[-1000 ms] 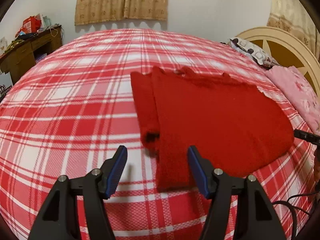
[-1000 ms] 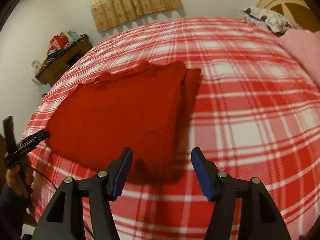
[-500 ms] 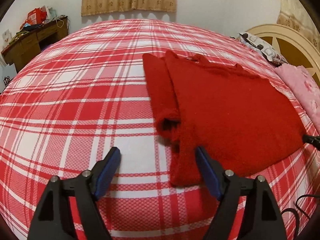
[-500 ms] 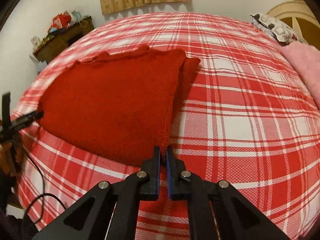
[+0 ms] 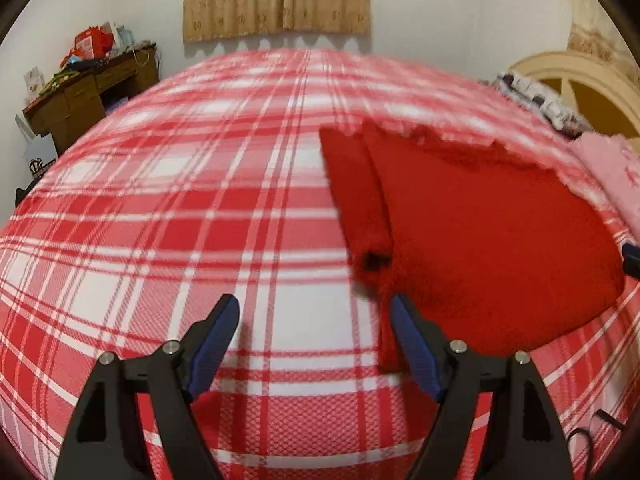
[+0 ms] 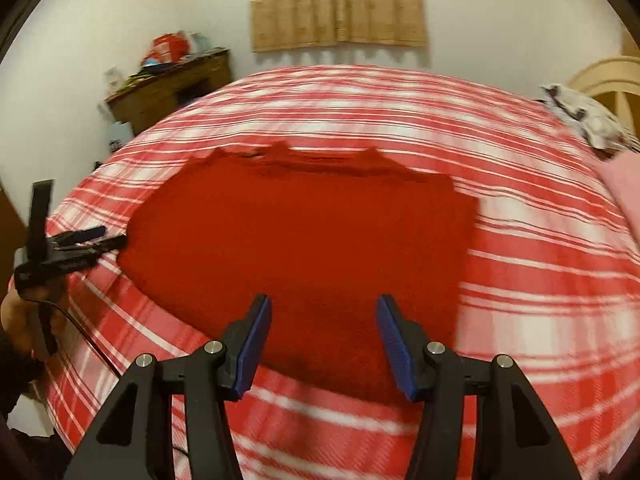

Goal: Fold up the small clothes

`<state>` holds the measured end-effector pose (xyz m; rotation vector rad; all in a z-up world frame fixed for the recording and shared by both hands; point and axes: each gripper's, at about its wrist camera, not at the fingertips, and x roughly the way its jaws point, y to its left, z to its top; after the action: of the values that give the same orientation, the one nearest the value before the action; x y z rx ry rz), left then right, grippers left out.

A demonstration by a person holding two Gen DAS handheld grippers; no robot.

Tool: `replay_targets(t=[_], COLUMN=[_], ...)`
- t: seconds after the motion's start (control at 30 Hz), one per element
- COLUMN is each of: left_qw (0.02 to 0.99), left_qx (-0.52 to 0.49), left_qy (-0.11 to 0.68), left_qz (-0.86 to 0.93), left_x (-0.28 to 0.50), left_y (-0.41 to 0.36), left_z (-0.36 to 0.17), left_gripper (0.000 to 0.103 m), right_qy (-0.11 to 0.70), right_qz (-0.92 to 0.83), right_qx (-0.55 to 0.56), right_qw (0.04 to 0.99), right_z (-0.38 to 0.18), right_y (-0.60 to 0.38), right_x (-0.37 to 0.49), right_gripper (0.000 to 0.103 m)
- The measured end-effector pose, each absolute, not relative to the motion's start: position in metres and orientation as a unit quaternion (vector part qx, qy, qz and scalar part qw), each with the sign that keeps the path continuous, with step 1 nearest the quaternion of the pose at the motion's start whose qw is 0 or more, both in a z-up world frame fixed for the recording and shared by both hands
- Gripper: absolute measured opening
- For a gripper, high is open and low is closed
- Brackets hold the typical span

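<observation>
On the plaid bed (image 5: 200, 216), red sweater (image 6: 304, 248) lies flat, long axis across right gripper (image 6: 322, 344), whose empty jaws are opening over its near hem; left gripper (image 5: 314, 344), jaws wide, empty, sits beside the sweater's folded sleeve edge.

No legible text, label, brand or number in either wrist view; the red boxes on the wooden desk (image 5: 94, 92) and the white bag beside it (image 5: 38, 156) carry printing too small and blurred to read.
</observation>
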<state>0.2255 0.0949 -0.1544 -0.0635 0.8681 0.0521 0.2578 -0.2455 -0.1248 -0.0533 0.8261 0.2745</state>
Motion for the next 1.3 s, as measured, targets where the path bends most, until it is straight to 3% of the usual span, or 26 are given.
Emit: replay_targets(t=[0.1,0.43,0.67,0.97,1.07,1.3], left_qw=[0.906,0.906,0.908,0.907,0.907,0.907], left_qx=[-0.044,-0.058,-0.057,-0.059,-0.060,-0.065], left_qy=[0.419,0.419,0.415,0.416,0.416,0.415], left_qz=[0.030,0.027,0.029,0.025,0.024,0.013], left_x=[0.224,0.219,0.215,0.217,0.217,0.212], left_y=[0.098,0.104,0.105,0.105,0.105,0.108], left_z=[-0.161,-0.160,-0.162,-0.163,-0.163,-0.160], left_gripper=[0.090,0.092,0.092,0.096,0.096,0.096], right_qy=[0.442,0.397,0.434,0.423,0.425,0.421], right_qz=[0.140,0.153,0.161,0.167,0.150,0.150], right_qx=[-0.027,-0.068,-0.105,-0.114,-0.140,-0.128], right_qw=[0.886,0.902,0.880,0.883,0.881,0.885], right_z=[-0.157,-0.127,-0.161,-0.154,-0.165,-0.163], right_y=[-0.230,-0.175,-0.133,-0.119,-0.108,-0.114], right_x=[0.280,0.275,0.298,0.294,0.299,0.293], right_gripper=[0.056,0.059,0.059,0.061,0.072,0.072])
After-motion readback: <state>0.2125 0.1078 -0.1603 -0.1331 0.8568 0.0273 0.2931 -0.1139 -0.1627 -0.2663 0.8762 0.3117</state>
